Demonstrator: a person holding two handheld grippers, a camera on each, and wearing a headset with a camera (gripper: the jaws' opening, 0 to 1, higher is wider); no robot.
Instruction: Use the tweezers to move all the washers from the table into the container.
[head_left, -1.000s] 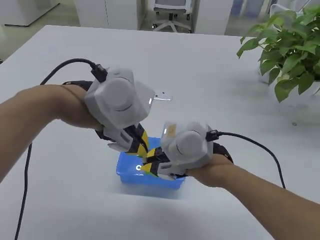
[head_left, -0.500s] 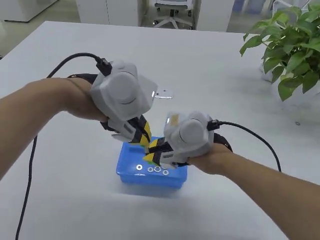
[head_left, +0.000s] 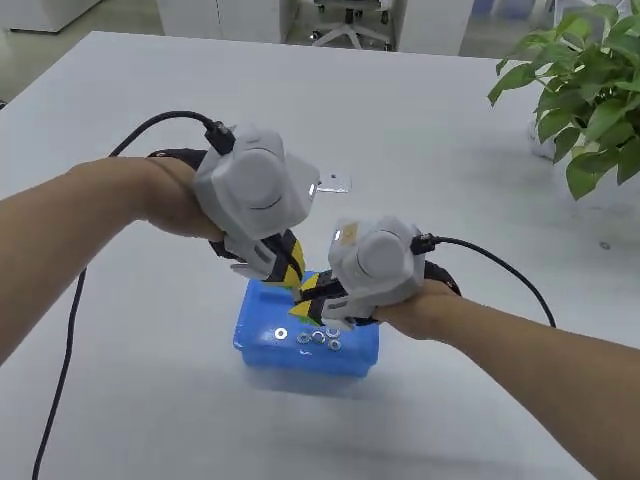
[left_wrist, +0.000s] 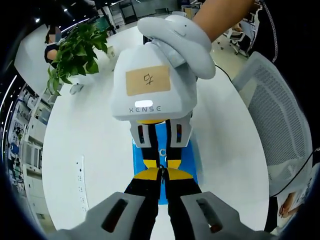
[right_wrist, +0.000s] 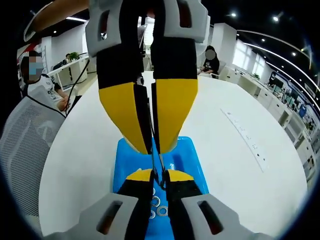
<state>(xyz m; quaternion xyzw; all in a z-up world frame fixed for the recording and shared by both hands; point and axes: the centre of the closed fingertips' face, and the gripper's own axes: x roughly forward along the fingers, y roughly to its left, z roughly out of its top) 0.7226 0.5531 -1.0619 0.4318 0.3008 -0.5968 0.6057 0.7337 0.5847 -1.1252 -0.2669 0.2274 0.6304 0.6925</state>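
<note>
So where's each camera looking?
Head view: on the person's head, looking down at forearms, left gripper, right gripper, blue container.
Left gripper view: rides the left gripper, own jaws below, facing the right gripper.
Right gripper view: rides the right gripper, own jaws below, facing the left gripper.
Shared: both gripper views show tweezers over the container.

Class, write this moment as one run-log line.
left gripper: shut on tweezers | right gripper: shut on tweezers | washers: in container
</note>
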